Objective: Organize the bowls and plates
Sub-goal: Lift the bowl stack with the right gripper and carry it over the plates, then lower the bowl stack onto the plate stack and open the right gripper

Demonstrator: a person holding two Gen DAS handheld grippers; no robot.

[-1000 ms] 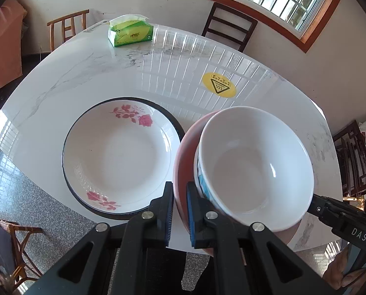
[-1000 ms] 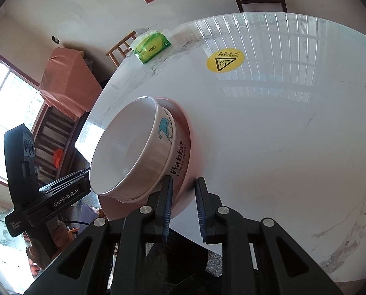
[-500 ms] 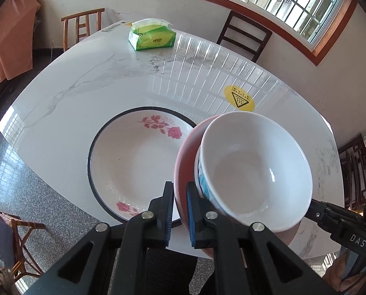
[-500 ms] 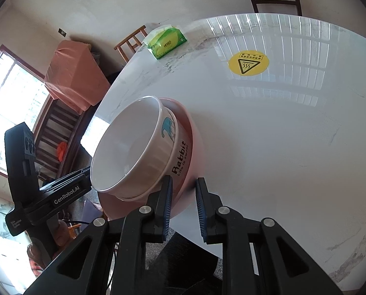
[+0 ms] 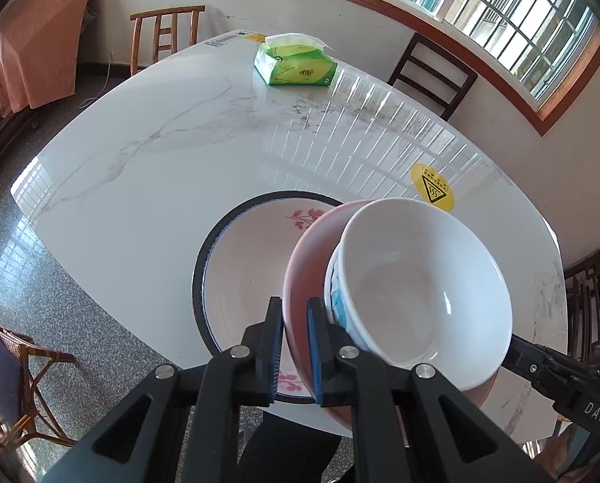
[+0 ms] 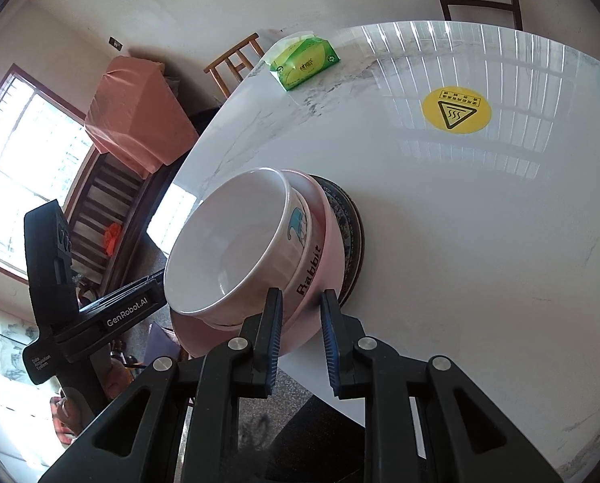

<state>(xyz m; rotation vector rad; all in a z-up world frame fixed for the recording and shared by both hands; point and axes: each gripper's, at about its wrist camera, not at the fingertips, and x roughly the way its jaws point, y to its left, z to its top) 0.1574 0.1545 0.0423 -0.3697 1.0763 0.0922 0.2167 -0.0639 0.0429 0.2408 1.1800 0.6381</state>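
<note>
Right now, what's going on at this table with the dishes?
A person is working two hand-held grippers together. The left gripper and the right gripper each pinch an opposite edge of a pink plate, which carries a white bowl. The pair is held over a flowered plate with a dark rim that lies on the marble table, not yet set down on it.

Right half of the flowered plate (image 5: 239,265) behind the pink plate (image 5: 304,257).
</note>
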